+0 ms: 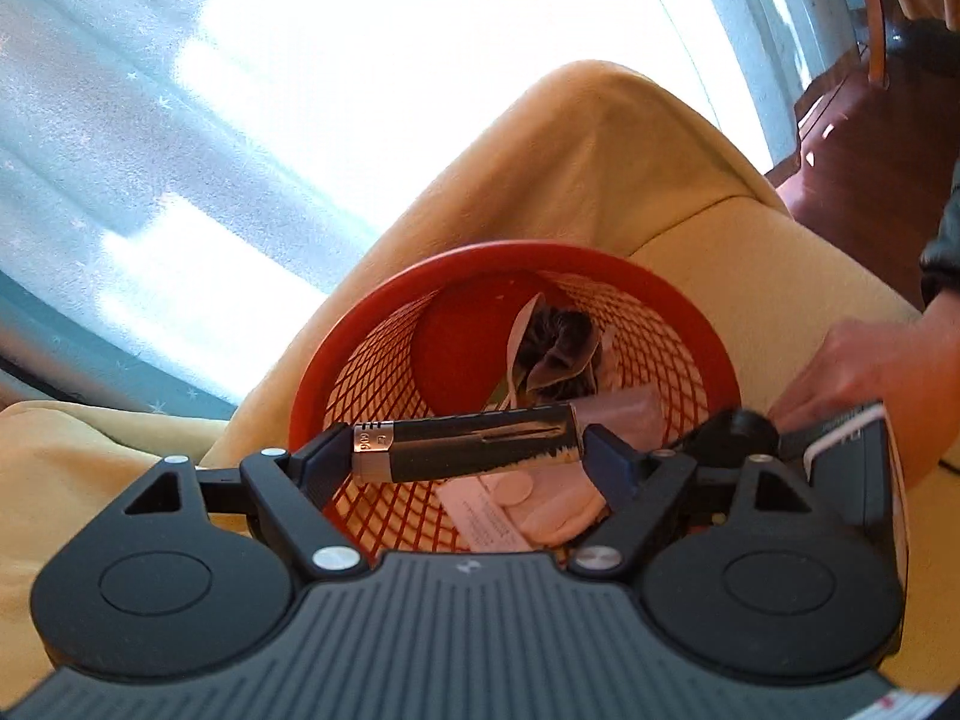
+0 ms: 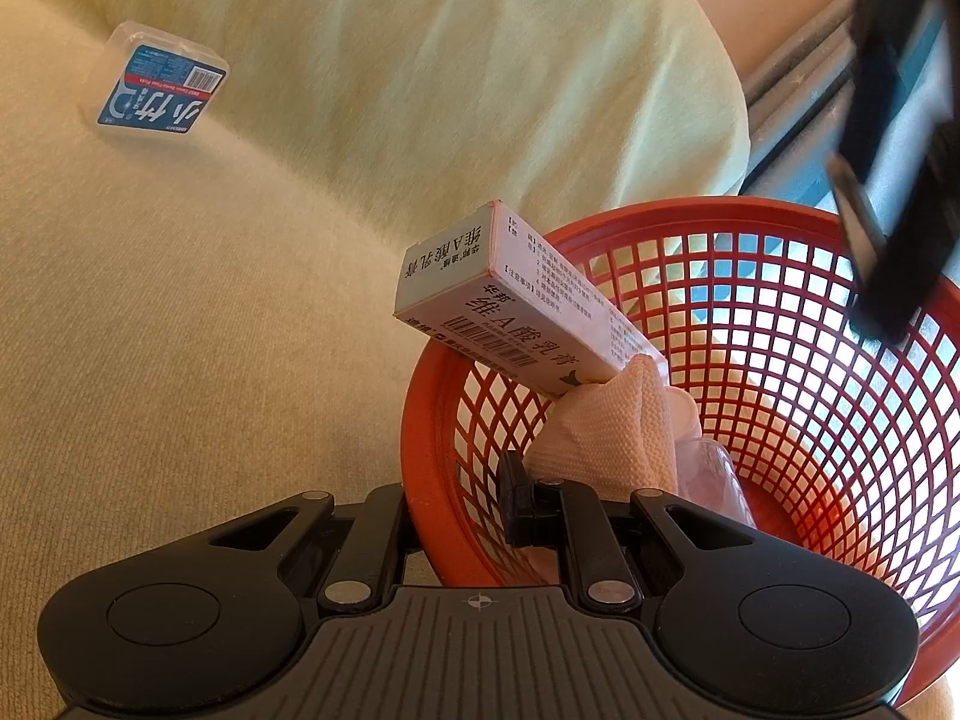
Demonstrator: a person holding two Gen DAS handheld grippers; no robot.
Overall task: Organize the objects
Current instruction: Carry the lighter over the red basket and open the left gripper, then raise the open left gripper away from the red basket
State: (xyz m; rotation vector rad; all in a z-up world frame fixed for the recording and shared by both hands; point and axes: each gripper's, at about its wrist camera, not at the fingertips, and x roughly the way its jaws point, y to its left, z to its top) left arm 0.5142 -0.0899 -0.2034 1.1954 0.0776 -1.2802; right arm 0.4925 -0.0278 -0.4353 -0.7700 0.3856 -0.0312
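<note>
Both grippers are busy: your left gripper (image 1: 465,456) clamps a black tube (image 1: 468,441) lengthwise over the basket (image 1: 600,264), right gripper (image 2: 522,504) pinches its rim.

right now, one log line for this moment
left gripper: shut on black cylinder over red basket | right gripper: shut on basket rim

Home: sofa (image 2: 240,300) (curtained window (image 1: 120,150) behind)
</note>
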